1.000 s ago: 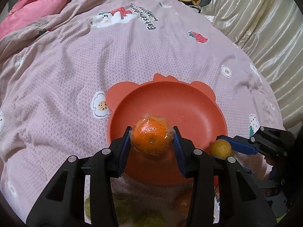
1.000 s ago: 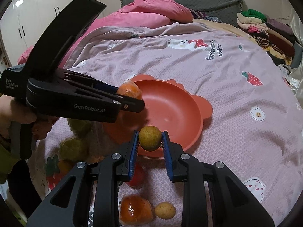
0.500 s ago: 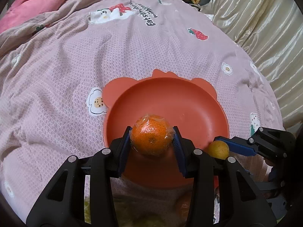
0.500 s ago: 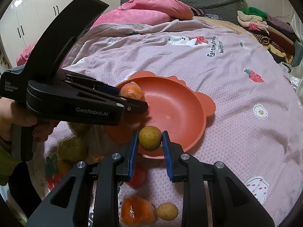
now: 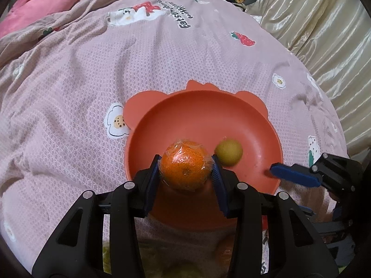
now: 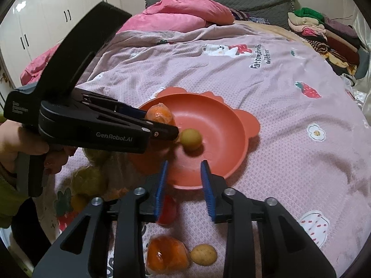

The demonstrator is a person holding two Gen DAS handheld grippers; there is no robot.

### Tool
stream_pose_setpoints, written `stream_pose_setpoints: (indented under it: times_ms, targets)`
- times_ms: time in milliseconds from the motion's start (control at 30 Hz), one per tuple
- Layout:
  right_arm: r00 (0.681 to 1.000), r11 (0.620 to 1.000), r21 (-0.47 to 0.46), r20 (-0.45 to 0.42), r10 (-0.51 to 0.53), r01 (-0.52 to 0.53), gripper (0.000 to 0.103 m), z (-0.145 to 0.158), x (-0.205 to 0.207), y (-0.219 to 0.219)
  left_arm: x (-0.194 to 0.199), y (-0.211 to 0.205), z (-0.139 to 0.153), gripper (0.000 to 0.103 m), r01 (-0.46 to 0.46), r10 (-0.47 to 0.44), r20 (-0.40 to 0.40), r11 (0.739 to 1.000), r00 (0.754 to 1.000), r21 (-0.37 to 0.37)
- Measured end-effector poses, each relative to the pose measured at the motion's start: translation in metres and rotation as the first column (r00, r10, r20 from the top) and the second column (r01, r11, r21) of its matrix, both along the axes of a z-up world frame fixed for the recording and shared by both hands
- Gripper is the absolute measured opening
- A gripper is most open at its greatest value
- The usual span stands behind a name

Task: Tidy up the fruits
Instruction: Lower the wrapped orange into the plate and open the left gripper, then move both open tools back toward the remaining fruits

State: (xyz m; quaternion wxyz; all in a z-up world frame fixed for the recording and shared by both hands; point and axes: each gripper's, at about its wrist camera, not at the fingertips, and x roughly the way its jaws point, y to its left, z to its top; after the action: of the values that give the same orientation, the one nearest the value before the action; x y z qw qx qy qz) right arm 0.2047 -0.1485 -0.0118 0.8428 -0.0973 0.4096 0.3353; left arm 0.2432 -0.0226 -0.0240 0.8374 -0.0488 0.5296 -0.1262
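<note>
The right gripper (image 6: pixel 183 180) had just been opening, empty; the small yellow fruit (image 6: pixel 190 139) sat mid-frame in the bowl (image 6: pixel 222 125). The left gripper (image 5: pixel 185 171) clamped the wrapped orange (image 5: pixel 185 165) over the bowl's near side. Released there, the orange would probably knock the yellow fruit rolling.

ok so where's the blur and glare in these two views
Right wrist view: the small yellow-green fruit in the red bowl is motion-smeared, and the cupboard doors carry glare. Left wrist view: the same fruit looks soft, and the satin curtain shines.

left tongs (image 6: pixel 176 136): "GenRobot.AI" | bedspread (image 6: pixel 278 115): cursive print, unreadable
</note>
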Motion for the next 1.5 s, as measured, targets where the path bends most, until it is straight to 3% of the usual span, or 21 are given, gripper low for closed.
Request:
stream_pose_setpoints:
  times_ms: [300, 400, 700, 900, 1267, 1500]
  targets:
    - [1.000, 1.000, 0.015, 0.018, -0.024, 0.024, 0.037, 0.009, -0.009, -0.010, -0.003, 0.003, 0.005, 0.035, -0.007, 0.007, 0.012, 1.000, 1.000, -0.004]
    - [0.999, 0.999, 0.015, 0.024, -0.031, 0.031, 0.040, 0.011, -0.012, -0.012, -0.004, 0.004, 0.008, 0.041, -0.013, 0.013, 0.022, 1.000, 1.000, -0.003]
    - [0.998, 0.998, 0.027, 0.043, -0.050, 0.049, 0.048, 0.020, -0.018, -0.017, -0.012, 0.008, 0.023, 0.043, -0.023, 0.023, 0.059, 1.000, 0.998, -0.003]
    - [0.995, 0.997, 0.040, 0.066, -0.074, 0.072, 0.056, 0.030, -0.021, -0.024, -0.024, 0.014, 0.037, 0.052, -0.042, 0.041, 0.097, 0.999, 0.994, 0.005]
    - [0.988, 0.991, 0.060, 0.098, -0.122, 0.117, 0.074, 0.042, -0.029, -0.037, -0.053, 0.016, 0.064, 0.079, -0.075, 0.064, 0.191, 0.996, 0.979, 0.047]
    - [0.981, 0.987, 0.069, 0.119, -0.153, 0.145, 0.084, 0.048, -0.038, -0.046, -0.073, 0.016, 0.076, 0.089, -0.081, 0.069, 0.233, 0.996, 0.970, 0.043]
